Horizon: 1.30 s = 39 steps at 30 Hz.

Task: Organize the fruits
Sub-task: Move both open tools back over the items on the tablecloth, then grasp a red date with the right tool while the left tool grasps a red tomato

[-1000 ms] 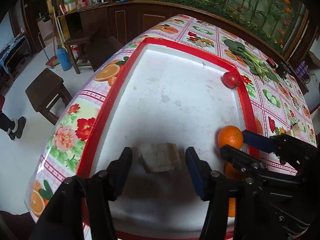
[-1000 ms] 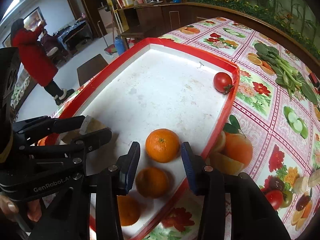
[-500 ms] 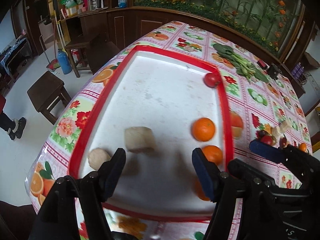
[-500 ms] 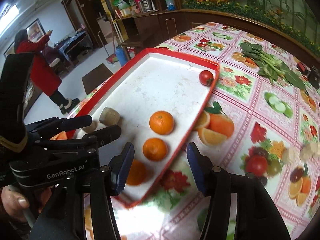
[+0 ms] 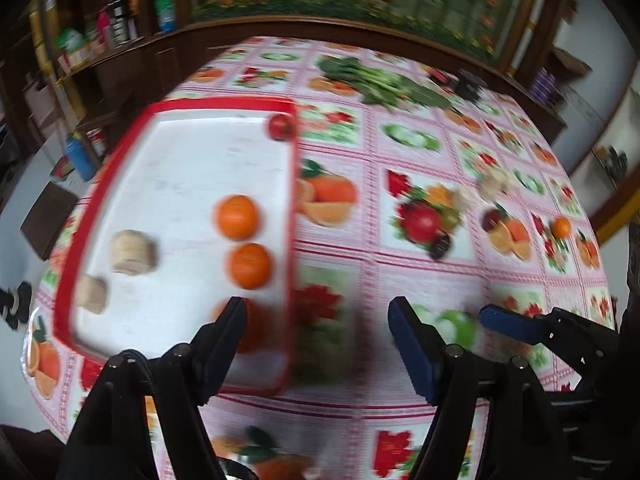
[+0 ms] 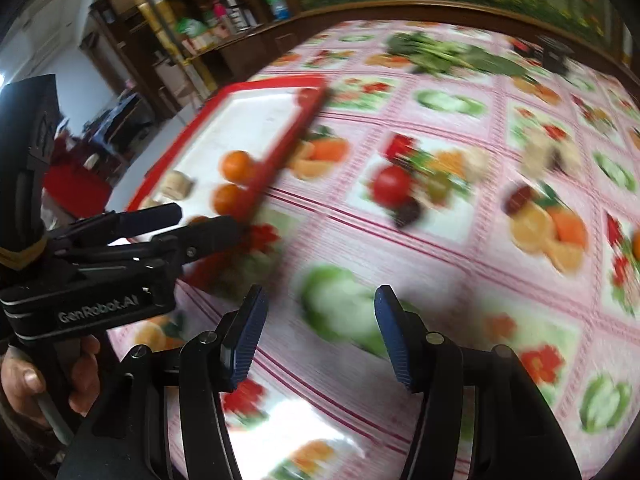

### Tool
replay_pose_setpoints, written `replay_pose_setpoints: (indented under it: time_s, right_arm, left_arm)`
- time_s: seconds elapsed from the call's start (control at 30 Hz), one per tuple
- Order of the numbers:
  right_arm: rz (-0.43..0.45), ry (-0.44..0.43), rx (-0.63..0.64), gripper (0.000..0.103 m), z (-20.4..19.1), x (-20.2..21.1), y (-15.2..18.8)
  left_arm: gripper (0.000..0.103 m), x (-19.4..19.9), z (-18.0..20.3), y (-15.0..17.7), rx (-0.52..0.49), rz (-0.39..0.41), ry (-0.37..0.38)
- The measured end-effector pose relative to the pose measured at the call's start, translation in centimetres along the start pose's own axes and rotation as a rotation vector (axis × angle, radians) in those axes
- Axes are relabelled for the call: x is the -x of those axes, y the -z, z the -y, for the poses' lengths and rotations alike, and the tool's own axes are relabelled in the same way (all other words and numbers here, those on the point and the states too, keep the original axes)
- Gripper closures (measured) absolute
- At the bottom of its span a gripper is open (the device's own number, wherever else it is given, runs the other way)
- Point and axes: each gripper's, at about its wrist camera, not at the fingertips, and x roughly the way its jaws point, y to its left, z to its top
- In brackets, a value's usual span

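Both my tools, left (image 5: 316, 344) and right (image 6: 318, 332), gape empty over tabletop (image 5: 400, 272); oranges (image 5: 237, 217) lie left in tray (image 5: 176, 104).

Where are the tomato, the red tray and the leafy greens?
tomato (image 5: 281, 127), left wrist view, middle of its red skin.
red tray (image 5: 291, 216), left wrist view, right-hand rim.
leafy greens (image 5: 384, 85), left wrist view, middle of the bunch.

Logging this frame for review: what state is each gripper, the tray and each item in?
Left gripper: open, empty, jaws just opened wider.
Right gripper: open, empty over the tablecloth.
Red-rimmed white tray: flat on table.
Three round oranges: in a row by tray's right rim.
Red tomato: in tray's far corner.
Two beige chunks: near tray's left rim.
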Motion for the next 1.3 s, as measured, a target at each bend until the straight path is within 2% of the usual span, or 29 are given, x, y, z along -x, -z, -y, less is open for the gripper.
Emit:
replay_pose_setpoints:
  time_s: [0.3,0.57,0.77,0.97,1.17,1.2,1.23,1.3]
  right_arm:
    - [0.040,0.094,-0.173,0.048,8.2,4.0,3.3]
    - [0.072,0.132,-0.232,0.047,12.5,5.9,3.9]
    - [0.109,0.143,-0.168,0.047,12.8,4.8,0.5]
    - [0.094,0.132,-0.089,0.046,13.0,1.0,-3.7]
    - [0.085,0.114,-0.012,0.047,12.5,-1.6,-5.1]
    - [0.085,0.122,0.002,0.050,12.4,-1.8,-5.2]
    - [0.082,0.127,0.016,0.059,12.3,-2.2,-5.3]
    - [0.088,0.150,0.044,0.070,12.0,-2.3,-5.3]
  left_arm:
    - [0.027,-2.1,5.5,-0.4,-0.065,-0.059,0.048]
    - [0.027,-3.8,7.0,-2.2,-0.046,-0.068,0.025]
    - [0.027,-4.9,6.7,-3.7,-0.023,-0.074,0.007]
    - [0.027,-5.2,6.6,-4.3,-0.035,-0.078,0.011]
    - [0.027,-5.5,6.4,-4.6,-0.054,-0.087,0.032]
    - [0.027,-5.6,6.4,-4.7,-0.054,-0.088,0.037]
    - [0.027,-5.7,6.5,-4.8,-0.055,-0.089,0.042]
    - [0.027,-5.9,6.5,-5.1,-0.055,-0.090,0.046]
